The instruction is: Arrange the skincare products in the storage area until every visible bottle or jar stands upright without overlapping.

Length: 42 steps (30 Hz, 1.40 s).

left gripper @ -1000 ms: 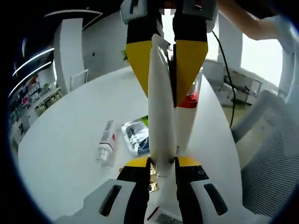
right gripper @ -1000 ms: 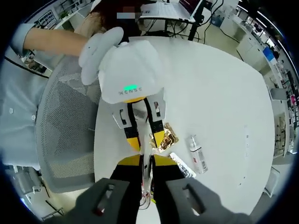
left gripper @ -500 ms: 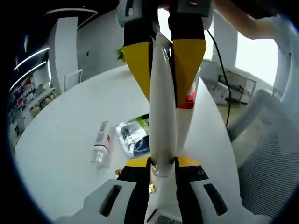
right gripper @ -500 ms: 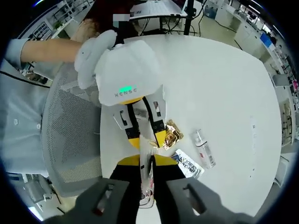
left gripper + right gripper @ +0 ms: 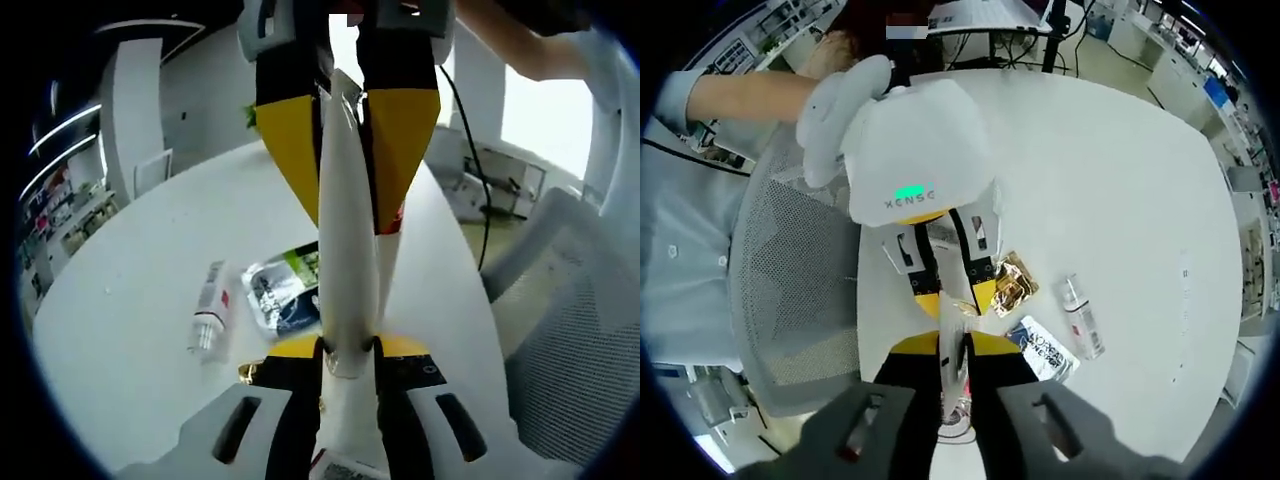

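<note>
Left tool (image 5: 345, 345) and right tool (image 5: 953, 345) both clamped on white tube (image 5: 345, 230). Beside tube on counter (image 5: 130, 330): small bottle (image 5: 209, 310) lying flat, sachet (image 5: 280, 295).

The left gripper (image 5: 950, 298) had a white housing with a green light and grey lettering, black arms and yellow-tipped jaws. The right gripper (image 5: 345, 150) matched, trailing a black cable (image 5: 480, 190). The person wore a pale blue sleeve (image 5: 680, 90).
</note>
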### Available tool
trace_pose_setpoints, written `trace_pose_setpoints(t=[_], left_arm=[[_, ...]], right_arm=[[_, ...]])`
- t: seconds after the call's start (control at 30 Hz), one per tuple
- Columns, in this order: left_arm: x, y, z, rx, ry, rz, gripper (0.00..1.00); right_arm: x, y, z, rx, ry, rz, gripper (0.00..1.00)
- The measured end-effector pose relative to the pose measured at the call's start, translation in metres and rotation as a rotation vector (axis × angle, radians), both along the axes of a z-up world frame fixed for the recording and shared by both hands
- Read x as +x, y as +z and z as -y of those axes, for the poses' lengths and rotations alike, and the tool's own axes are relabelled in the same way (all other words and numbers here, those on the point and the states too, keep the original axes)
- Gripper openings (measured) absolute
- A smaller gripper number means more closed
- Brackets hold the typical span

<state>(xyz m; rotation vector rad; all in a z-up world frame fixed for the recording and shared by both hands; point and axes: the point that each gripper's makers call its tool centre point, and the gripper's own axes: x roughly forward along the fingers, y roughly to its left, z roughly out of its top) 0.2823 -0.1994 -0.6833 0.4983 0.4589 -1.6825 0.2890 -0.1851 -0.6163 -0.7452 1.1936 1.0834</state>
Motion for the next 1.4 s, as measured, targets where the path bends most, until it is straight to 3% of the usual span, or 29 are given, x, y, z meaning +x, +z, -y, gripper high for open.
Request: trace_pose_setpoints(t=[0.2,0.47,0.57,1.07,1.4], left_arm=[[0.0,0.0,0.0,-0.001,0.003,-0.007,0.16],[0.0,-0.001,-0.002,-0.002,0.018,0.01,0.17],[0.0,-0.002,-0.002,-0.001,0.023,-0.008,0.17],[0.0,0.003,-0.011,-0.012,0.055,0.002,0.17],[0.004,0.011,-0.021,0.009,0.09,0.01,0.24]], right_arm=[[0.009,-0.002,0.006,-0.003,0.002,0.006,0.09],[0.036,-0.005,0.005,-0.01,0.016,0.026,0.1],[0.034,-0.005,0.005,-0.008,0.019,0.02,0.15],[0.019,0.0,0.005,0.016,-0.02,0.112,0.37],[-0.002,0.001,0.005,0.04,-0.055,0.141,0.54]])
